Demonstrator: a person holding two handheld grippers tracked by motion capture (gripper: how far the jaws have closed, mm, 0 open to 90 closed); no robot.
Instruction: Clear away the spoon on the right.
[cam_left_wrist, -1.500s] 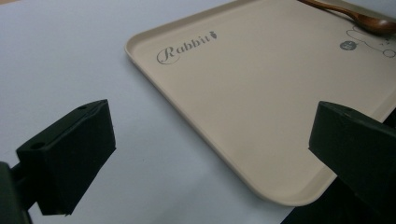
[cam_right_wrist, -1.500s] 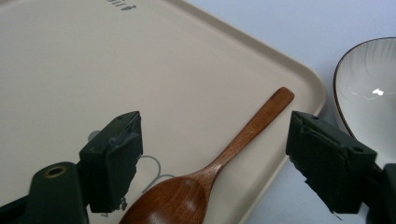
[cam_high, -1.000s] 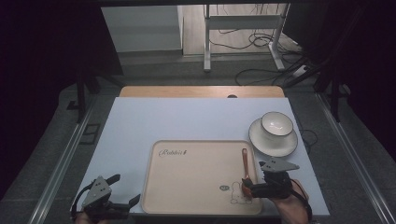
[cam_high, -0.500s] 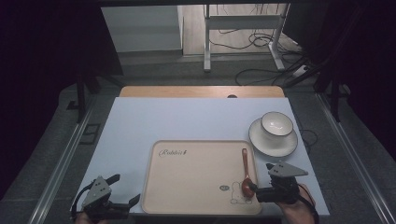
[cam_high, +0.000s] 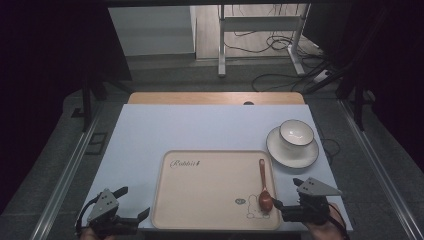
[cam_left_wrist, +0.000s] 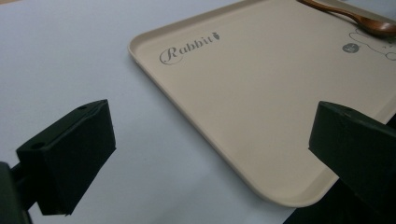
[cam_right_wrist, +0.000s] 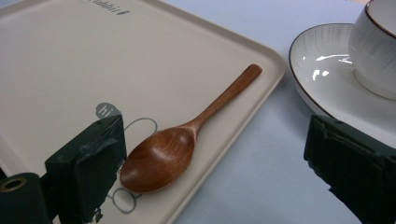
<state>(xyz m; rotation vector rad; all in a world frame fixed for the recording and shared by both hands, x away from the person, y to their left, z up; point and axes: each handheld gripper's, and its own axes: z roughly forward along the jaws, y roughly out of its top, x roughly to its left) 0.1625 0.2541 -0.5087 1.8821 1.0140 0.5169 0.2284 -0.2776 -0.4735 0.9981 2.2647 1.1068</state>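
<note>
A brown wooden spoon (cam_high: 263, 187) lies flat on the right side of the beige tray (cam_high: 215, 152), bowl toward the near edge. My right gripper (cam_high: 285, 192) sits at the tray's near right corner, open, its jaws having just been opening. In the right gripper view the spoon (cam_right_wrist: 187, 135) rests on the tray (cam_right_wrist: 140, 56) with its bowl just inside one jaw of the right gripper (cam_right_wrist: 215, 154); the pads do not press on it. My left gripper (cam_high: 134, 201) stands open at the tray's near left corner, nothing between its jaws (cam_left_wrist: 210, 140).
A white cup (cam_high: 296, 132) stands on a white saucer (cam_high: 292, 152) on the pale blue table, right of the tray's far corner. In the right gripper view the saucer (cam_right_wrist: 327, 70) lies close beyond the right jaw. The table's front edge runs right behind both grippers.
The right gripper has let go of the spoon and drawn back to the right toward the near edge. The spoon now lies flat on the tray. The left gripper has stayed put.
</note>
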